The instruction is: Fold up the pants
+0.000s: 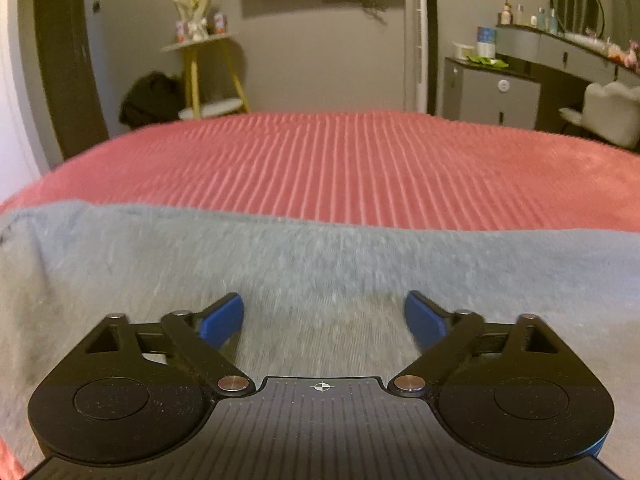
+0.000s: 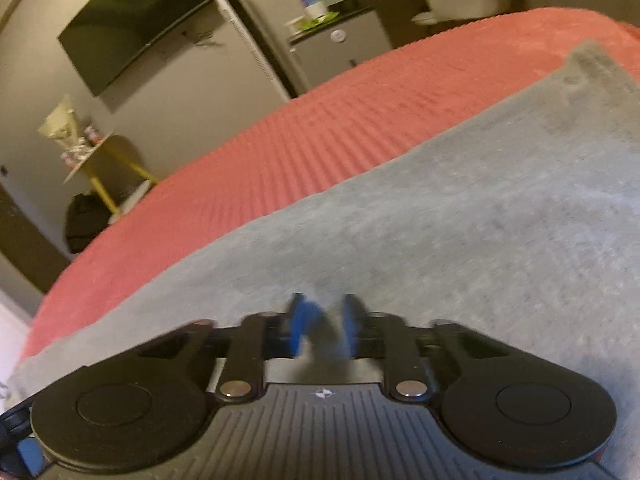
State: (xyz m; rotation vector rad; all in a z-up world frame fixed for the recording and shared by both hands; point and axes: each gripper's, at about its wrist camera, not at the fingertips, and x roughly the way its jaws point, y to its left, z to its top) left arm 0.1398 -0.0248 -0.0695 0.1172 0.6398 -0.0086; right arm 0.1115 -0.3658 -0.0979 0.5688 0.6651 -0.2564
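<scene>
Grey fleecy pants are lying flat on the red ribbed bed cover, directly below and ahead of both claws, and they are looking soft, light and floppy, so they are probably sagging if lifted at one point only. Left claw is standing spread wide with nothing between its pads, while right claw is pressed almost together, blurred, apparently pinching nothing. Taking hold at an edge or corner, where cloth is bunching into a thicker fold, is seeming best.

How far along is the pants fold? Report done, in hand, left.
Done: the grey pants lie flat on the red ribbed bedspread; how many folds, I cannot tell. In hand: nothing; left tongs open above the fabric, right tongs nearly shut, blurred. Left: possibly another fold.
</scene>
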